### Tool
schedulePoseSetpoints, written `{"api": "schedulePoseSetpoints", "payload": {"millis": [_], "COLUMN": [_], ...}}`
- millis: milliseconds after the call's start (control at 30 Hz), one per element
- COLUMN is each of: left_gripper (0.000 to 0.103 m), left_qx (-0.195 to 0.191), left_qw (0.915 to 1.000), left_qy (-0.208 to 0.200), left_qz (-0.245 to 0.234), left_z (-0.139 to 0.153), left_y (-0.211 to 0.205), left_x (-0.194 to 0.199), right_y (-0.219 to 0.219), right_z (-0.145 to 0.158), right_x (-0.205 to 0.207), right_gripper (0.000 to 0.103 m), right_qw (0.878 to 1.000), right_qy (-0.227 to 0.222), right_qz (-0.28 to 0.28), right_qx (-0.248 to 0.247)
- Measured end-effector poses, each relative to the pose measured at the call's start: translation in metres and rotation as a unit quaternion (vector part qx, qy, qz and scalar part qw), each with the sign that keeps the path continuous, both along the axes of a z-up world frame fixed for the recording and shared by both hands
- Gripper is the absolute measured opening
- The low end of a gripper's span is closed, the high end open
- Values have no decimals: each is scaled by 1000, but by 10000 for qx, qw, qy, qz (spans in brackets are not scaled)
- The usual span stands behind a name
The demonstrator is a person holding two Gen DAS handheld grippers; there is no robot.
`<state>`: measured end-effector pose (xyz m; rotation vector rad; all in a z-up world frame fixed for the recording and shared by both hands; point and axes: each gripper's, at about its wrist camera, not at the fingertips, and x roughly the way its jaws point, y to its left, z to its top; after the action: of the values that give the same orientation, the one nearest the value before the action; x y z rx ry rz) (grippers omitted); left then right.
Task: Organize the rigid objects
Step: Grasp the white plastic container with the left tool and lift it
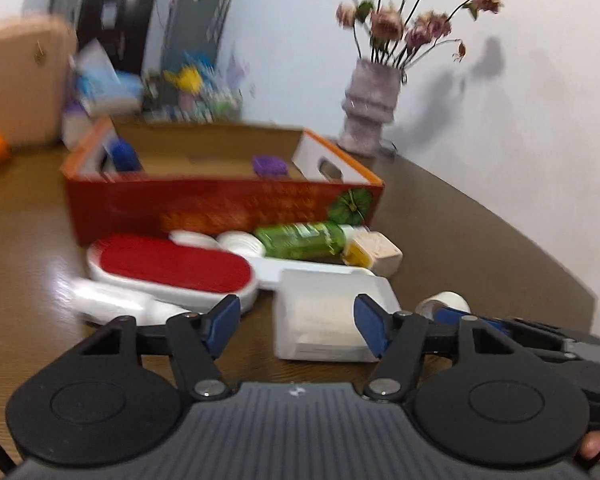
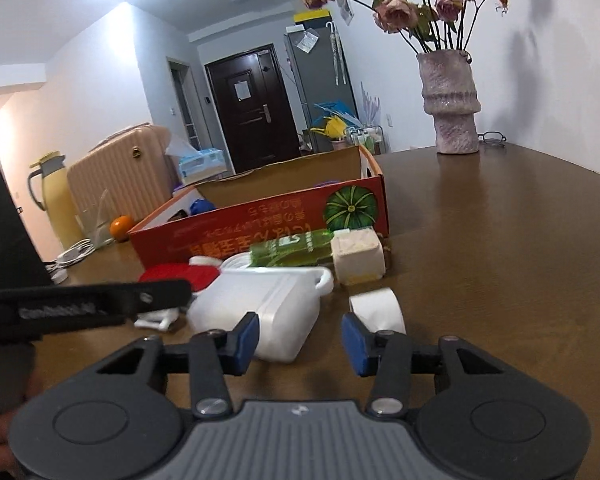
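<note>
- Left gripper [image 1: 298,326], bottom centre of left wrist view: blue-padded fingers [image 1: 220,326] spread wide, released, holding nothing.
- White rectangular plastic container [image 1: 324,316] lies on the brown wooden desk [image 1: 460,240] just ahead, between the left fingers; contact cannot be told.
- Right gripper [image 2: 300,338], bottom centre of right wrist view: fingers apart, released, nothing between them.
- Same white container [image 2: 260,312] sits just past the right gripper's left finger; a white tape roll [image 2: 378,312] lies near its right finger.
- Red-and-orange open cardboard box with a green pumpkin print [image 1: 220,204], mid-frame in the left view, stands behind the clutter; a blue object [image 1: 124,156] and a purple object [image 1: 270,166] lie inside.
- In front of the box: white oval brush with red pad [image 1: 172,268], green-labelled bottle lying on its side [image 1: 304,240], beige cube-shaped block [image 1: 380,254].
- Left view is motion-blurred, so small items are unclear.
- Grey-pink ribbed vase with dried roses [image 2: 452,100], upper right in the right view, stands well apart from the box.
- Orange fruit [image 2: 121,227] on the desk at mid-left.
</note>
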<state>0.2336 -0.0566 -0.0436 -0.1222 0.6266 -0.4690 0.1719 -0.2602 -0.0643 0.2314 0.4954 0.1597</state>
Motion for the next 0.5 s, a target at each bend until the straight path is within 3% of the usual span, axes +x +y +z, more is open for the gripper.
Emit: {"api": "schedulePoseSetpoints", "payload": {"millis": [100,233,300,367,500], "left_gripper": [54,51,38,37,37], "left_qx": [-517,-1041,-1149,-1138,-1096], "left_qw": [9977,9901,9887,9892,9901], "left_qy": [436,939,963,923,870], "left_qz": [-69,-63,-101,-105,-66], "left_z": [-10,-19,-20,-17,-10], "left_y": [4,13,16,17,20], "left_x": [21,38,38,32,8], "right_y": [-1,0,0,1,11], "right_z": [-2,-2,-3,-4,1], "right_x": [17,32,37,39,25], "right_gripper": [41,41,40,37,36], "right_qw": [9999,9994,9987,9974,9986], "right_qy": [-31,-19,29,96,14], "right_qz": [79,181,284,382,449], "right_qx": [134,282,429,601,286]}}
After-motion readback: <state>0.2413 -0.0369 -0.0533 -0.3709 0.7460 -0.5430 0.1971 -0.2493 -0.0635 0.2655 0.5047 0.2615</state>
